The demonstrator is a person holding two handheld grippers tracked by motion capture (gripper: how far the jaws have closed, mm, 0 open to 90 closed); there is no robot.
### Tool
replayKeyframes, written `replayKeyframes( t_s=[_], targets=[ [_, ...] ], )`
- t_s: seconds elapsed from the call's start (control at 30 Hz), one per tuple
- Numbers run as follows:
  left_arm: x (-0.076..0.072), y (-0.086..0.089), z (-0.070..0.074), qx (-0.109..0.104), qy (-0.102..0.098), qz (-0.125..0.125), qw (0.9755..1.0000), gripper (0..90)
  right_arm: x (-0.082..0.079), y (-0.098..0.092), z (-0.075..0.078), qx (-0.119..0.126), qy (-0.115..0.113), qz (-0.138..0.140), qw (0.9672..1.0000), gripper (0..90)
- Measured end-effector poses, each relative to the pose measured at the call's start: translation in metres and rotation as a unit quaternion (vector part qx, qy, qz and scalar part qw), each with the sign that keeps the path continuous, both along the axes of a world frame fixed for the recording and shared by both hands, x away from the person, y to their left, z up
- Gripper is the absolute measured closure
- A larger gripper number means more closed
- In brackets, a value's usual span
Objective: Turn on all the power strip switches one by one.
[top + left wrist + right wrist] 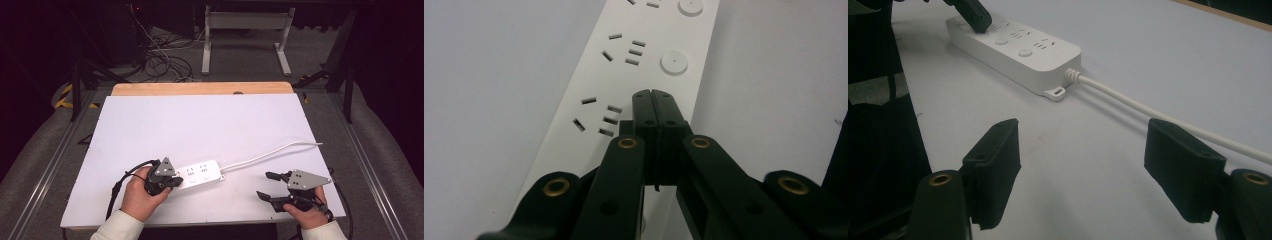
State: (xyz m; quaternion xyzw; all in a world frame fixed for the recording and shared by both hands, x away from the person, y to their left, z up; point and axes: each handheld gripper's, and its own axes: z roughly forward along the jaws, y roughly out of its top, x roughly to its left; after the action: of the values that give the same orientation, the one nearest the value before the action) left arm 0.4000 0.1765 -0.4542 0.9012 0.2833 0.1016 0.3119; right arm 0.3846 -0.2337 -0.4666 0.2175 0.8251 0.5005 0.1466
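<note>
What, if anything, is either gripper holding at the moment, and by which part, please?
Nothing is held. The left gripper is shut with empty fingers, its tip over the power strip, perhaps pressing it. The right gripper is open above the table.

No legible text, brand, number or sign appears anywhere; the white plastic power strip bears only unlabelled sockets and buttons.

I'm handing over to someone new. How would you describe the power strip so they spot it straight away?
Start at the white table top and look to its near edge. The power strip lies there, just ahead of the left gripper, whose fingers are closed over its end. It is a flat white bar with round buttons and a white cable trailing right.
</note>
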Motion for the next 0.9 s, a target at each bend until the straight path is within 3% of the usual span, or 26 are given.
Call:
replayKeyframes(
  t_s=[0.1,0.23,0.27,0.3,0.33,0.37,0.47,0.9],
  targets=[
    [0.001,0.001,-0.001,-0.005,0.004,0.001,1.0,89.9,0.0,0.0,0.0,0.0,0.0,0.0,1.0,31.1],
    [-0.002,-0.001,-0.001,0.004,-0.008,0.003,1.0,89.9,0.0,0.0,0.0,0.0,0.0,0.0,1.0,31.1],
    [-0.002,-0.002,-0.001,0.007,-0.013,0.003,0.9999,89.9,0.0,0.0,0.0,0.0,0.0,0.0,1.0,31.1],
    [-0.005,-0.002,-0.001,0.005,-0.033,0.009,0.9994,89.8,0.0,0.0,0.0,0.0,-0.001,-0.001,1.0,31.1],
    [-0.005,-0.002,-0.001,0.005,-0.033,0.009,0.9994,89.9,0.0,0.0,0.0,-0.001,-0.001,0.0,1.0,31.1],
    [-0.006,-0.001,0.0,0.003,-0.046,0.009,0.9989,89.9,0.0,0.0,0.0,-0.001,-0.002,0.001,1.0,31.1],
    [-0.006,0.0,0.014,-0.026,-0.054,0.007,0.9982,89.9,0.001,-0.001,-0.001,-0.002,-0.001,0.001,1.0,31.1],
    [-0.007,0.0,0.024,-0.03,-0.054,0.005,0.9981,89.8,0.0,0.0,-0.001,-0.004,-0.001,0.002,1.0,31.1]
  ],
)
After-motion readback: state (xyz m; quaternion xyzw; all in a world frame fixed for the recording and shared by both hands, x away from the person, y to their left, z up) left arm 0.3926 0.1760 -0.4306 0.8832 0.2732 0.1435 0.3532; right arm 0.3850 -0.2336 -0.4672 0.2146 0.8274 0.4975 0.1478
